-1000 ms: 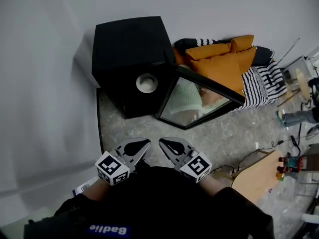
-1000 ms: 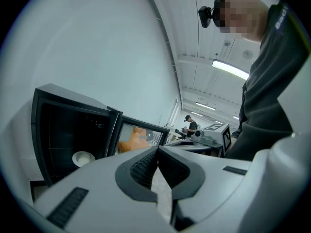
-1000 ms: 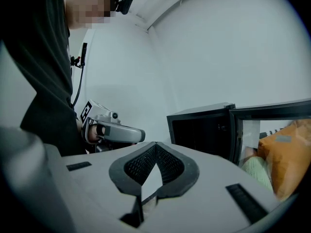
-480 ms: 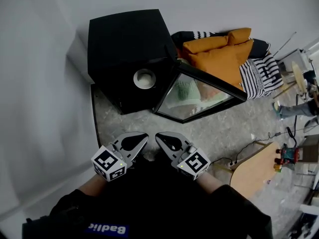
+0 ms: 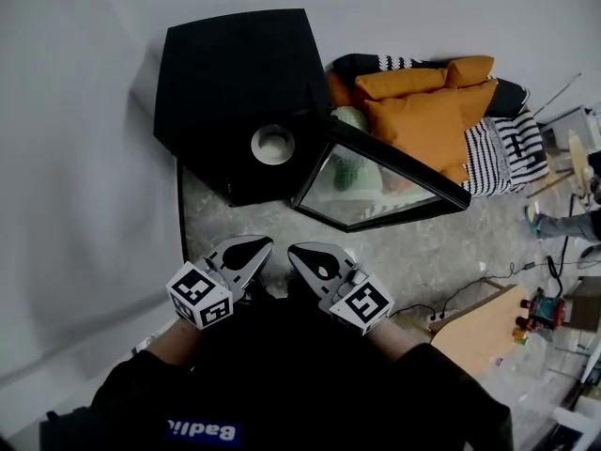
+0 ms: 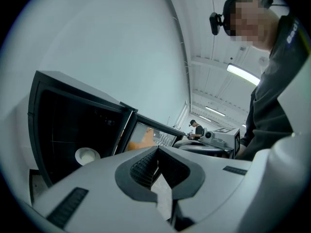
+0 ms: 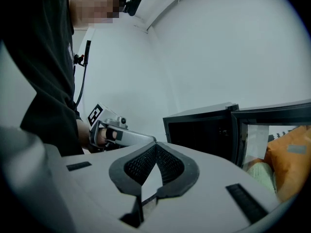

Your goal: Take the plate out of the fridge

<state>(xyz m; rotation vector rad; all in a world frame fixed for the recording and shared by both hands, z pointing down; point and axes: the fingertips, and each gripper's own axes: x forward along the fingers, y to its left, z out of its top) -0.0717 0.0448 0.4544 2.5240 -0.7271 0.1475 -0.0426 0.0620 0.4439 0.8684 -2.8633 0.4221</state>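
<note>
Both grippers are closed and empty. The left gripper has its ribbed pads pressed tip to tip with nothing between them, and its own view shows the same. The right gripper matches it, pads together on nothing. They sit side by side, close in front of the person's dark top and pointing forward, well apart from the fridge.

Ahead stands the fridge, a low black box on the speckled floor. Its glass door is swung wide to the right. The plate is inside, a small white round dish on the dark shelf near the front opening, plainly in reach of the left gripper's view. Behind the door lie orange cushions and a striped blanket, which play no part in the task.

The step in hand looks like the approach — the door is already open, the plate is untouched, and neither gripper is near it. The next move probably calls for bringing one gripper forward and down to the level of the shelf and spreading its jaws before it arrives. It would then slip one jaw over and one under the plate's rim and close firmly. The plate should be drawn out level — the door's edge on the right and the fridge's frame are the things to steer clear of.
</note>
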